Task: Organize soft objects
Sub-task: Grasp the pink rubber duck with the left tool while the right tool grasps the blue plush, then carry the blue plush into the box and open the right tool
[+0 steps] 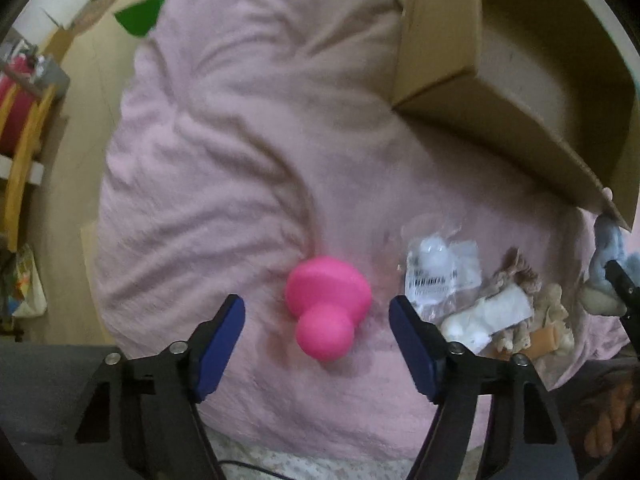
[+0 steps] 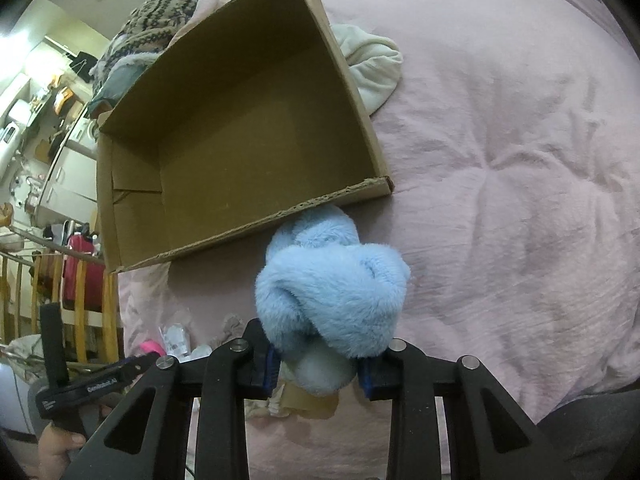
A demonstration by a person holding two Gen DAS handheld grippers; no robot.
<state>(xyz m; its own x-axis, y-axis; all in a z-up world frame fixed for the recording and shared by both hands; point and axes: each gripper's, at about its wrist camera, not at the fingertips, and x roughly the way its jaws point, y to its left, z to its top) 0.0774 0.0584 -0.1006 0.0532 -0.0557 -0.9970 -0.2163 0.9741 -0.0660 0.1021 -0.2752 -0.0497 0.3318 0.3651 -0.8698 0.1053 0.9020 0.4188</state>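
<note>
My left gripper (image 1: 317, 312) is open over the pink blanket (image 1: 248, 128), its blue pads on either side of a pink mushroom-shaped soft toy (image 1: 326, 304) that lies between them, untouched. My right gripper (image 2: 318, 368) is shut on a fluffy light blue plush (image 2: 332, 284) and holds it just in front of the near edge of an open, empty cardboard box (image 2: 240, 128). The box also shows in the left wrist view (image 1: 500, 60), at the upper right. The blue plush and right gripper appear at the far right edge of that view (image 1: 608, 264).
A clear plastic packet (image 1: 440, 268), a white item and a small brown plush (image 1: 520, 304) lie right of the pink toy. A cream cloth (image 2: 372, 68) and a knitted blanket (image 2: 160, 20) lie beside the box. Wooden furniture and a red case (image 2: 82, 280) stand left of the bed.
</note>
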